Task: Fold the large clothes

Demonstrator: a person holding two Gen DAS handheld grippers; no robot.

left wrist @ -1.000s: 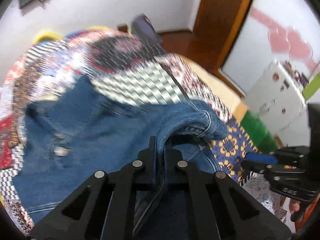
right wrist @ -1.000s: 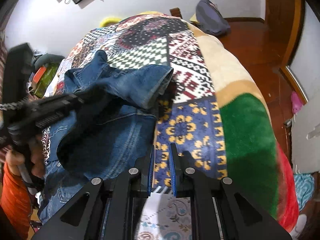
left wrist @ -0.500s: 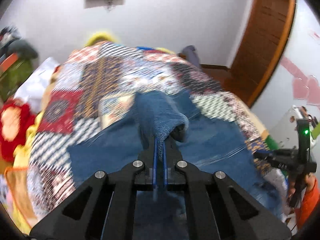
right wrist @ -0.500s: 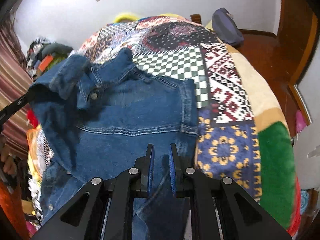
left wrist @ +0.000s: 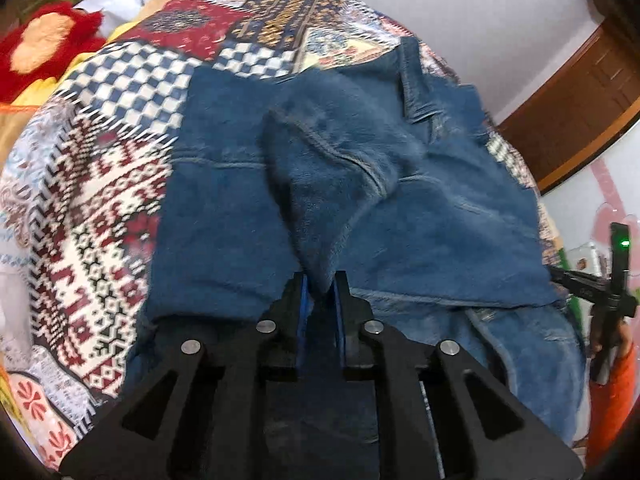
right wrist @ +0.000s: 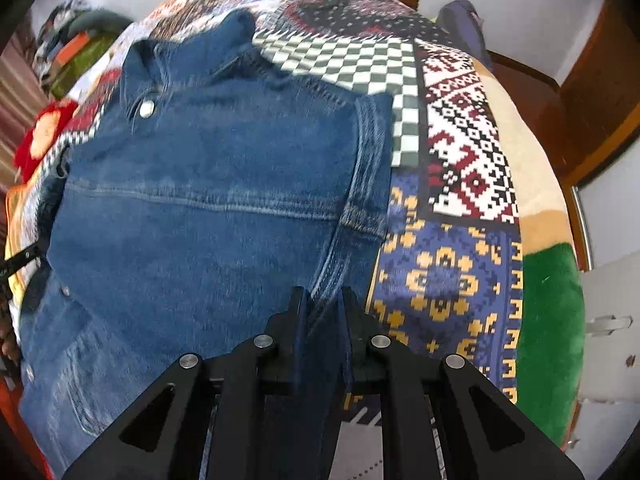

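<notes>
A blue denim jacket (right wrist: 200, 220) lies spread on a patchwork quilt (right wrist: 460, 160), collar and a metal button (right wrist: 146, 109) at the far left. My right gripper (right wrist: 323, 304) is shut on the jacket's near right edge. In the left wrist view the jacket (left wrist: 420, 240) has a sleeve (left wrist: 328, 184) folded across its body, rising as a ridge to my left gripper (left wrist: 320, 292). The left jaws are opening, and the sleeve end still sits between the pads. The right gripper (left wrist: 612, 292) shows at the far right, held by a hand.
The quilt (left wrist: 100, 200) covers a bed. A red and yellow plush (left wrist: 44, 40) lies at its far left corner. A green blanket (right wrist: 548, 320) hangs at the right edge. A dark bag (right wrist: 460, 20) and a wooden door (left wrist: 580, 100) stand beyond the bed.
My left gripper has swept the sleeve across the jacket and come lower, and its jaws stand a little wider. The right gripper has come over the jacket's right edge and now has denim between its pads.
</notes>
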